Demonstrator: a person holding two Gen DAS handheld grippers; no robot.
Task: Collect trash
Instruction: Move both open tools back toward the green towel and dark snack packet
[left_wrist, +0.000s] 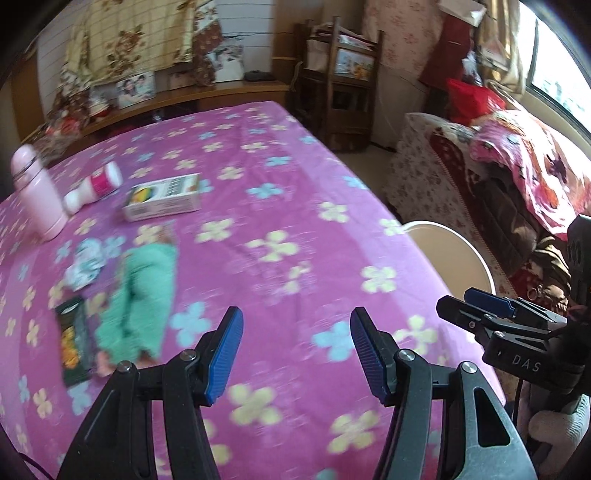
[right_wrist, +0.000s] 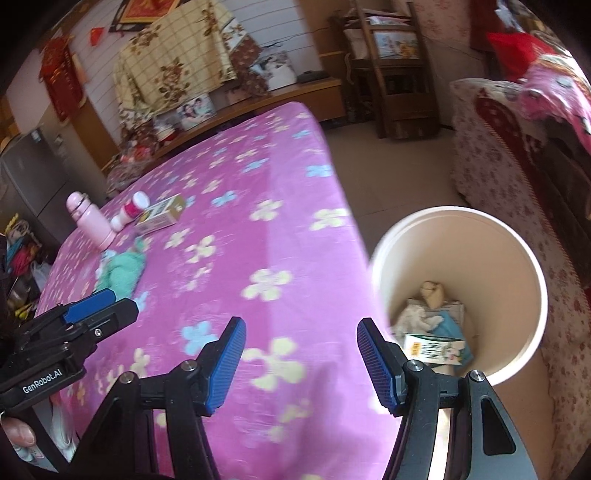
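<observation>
My left gripper is open and empty above the pink flowered bed cover. To its left on the cover lie a dark snack wrapper, a crumpled patterned wrapper, a green cloth, a white carton and a white-and-pink bottle. My right gripper is open and empty over the bed's right edge, next to a white bin on the floor. The bin holds crumpled paper and a small carton.
A pink flask stands at the cover's left edge. The other gripper shows at the right in the left wrist view and at the left in the right wrist view. A sofa with blankets stands right of the bin, wooden shelves behind.
</observation>
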